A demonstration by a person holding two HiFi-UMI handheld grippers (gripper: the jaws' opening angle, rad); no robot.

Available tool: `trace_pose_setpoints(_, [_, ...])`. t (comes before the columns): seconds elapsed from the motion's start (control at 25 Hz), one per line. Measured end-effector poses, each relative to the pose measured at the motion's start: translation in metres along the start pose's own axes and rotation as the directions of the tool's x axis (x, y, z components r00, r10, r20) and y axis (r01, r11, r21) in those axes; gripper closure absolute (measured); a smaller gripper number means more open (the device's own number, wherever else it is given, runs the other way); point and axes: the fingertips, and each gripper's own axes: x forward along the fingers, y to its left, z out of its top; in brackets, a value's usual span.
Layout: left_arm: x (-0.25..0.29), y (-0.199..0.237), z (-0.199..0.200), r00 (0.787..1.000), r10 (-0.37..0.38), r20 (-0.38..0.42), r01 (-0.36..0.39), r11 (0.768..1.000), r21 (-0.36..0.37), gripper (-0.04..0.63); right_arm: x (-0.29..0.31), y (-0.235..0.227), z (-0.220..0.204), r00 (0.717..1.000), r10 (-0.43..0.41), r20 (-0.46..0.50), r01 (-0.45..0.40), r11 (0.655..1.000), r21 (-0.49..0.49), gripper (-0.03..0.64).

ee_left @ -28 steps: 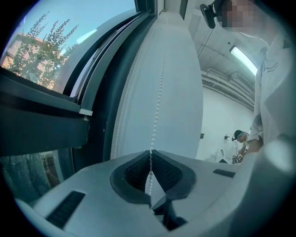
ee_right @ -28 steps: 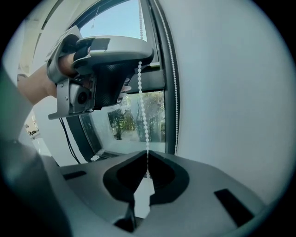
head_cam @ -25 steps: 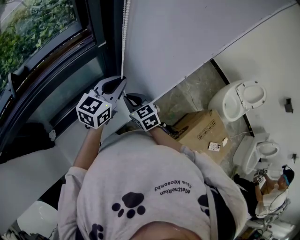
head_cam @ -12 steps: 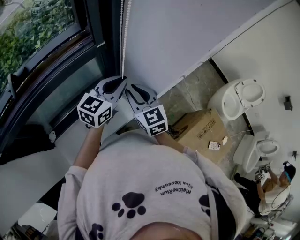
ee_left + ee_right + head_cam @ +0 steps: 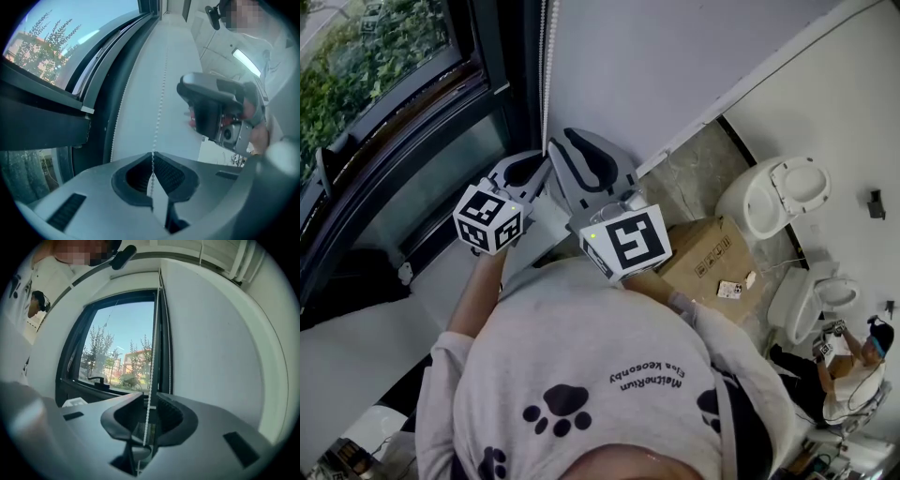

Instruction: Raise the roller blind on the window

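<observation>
The right gripper (image 5: 150, 397) stands open. Its jaws have just been closing a little, with the bead chain (image 5: 152, 350) running between them, but there is daylight on either side of it and the pads are not pressing on it. The left gripper (image 5: 153, 154) is the one doing the holding, its jaws pinched shut on a strand right at their tips.

What the next pull turns on is the line of that chain. Its long axis is vertical — in the right gripper view it drops from the top centre of the frame straight down through the jaw gap, beside the dark window (image 5: 122, 343) frame and just left of the white wall (image 5: 220, 348). In the head view the right gripper sits centre-frame, bigger and nearer the camera than the left one to its lower left, so I judge it the higher hand and the one placed to take the next grip. From here I can't be sure it straddles the same strand the left one clamps — two strands hang close together at the top of the head view.

The roller blind itself isn't clearly in sight. The glass in the right gripper view looks uncovered, so it probably sits up near the top edge of that frame.
</observation>
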Motion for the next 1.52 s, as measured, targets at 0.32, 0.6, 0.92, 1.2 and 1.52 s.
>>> trace_pose_setpoints(0.32, [0.001, -0.003, -0.001, 1.000, -0.006, 0.003, 0.006, 1.000, 0.003, 0.575, 0.028, -0.008, 0.044, 0.998, 0.009, 0.062, -0.008, 1.000, -0.023, 0.531])
trace_pose_setpoints(0.6, [0.001, -0.002, 0.000, 1.000, -0.002, 0.014, 0.002, 1.000, 0.003, 0.575, 0.043, -0.005, 0.054, 0.996, 0.052, 0.067, -0.050, 0.998, -0.033, 0.603])
trace_pose_setpoints(0.92, [0.000, 0.008, -0.047, 0.998, 0.053, -0.044, -0.051, 0.998, 0.027, 0.575, 0.041, 0.000, 0.006, 0.999, 0.037, 0.005, -0.037, 0.999, -0.036, 0.606])
trace_pose_setpoints(1.2, [0.005, 0.013, -0.091, 0.993, 0.067, -0.095, -0.066, 0.998, 0.014, 0.575, 0.037, 0.004, -0.038, 0.998, 0.023, -0.050, -0.025, 0.999, -0.041, 0.606])
trace_pose_setpoints(1.52, [0.008, 0.013, -0.138, 0.981, 0.072, -0.183, -0.076, 0.997, -0.015, 0.575, 0.029, 0.003, -0.083, 0.993, 0.022, -0.117, -0.026, 0.999, -0.034, 0.606])
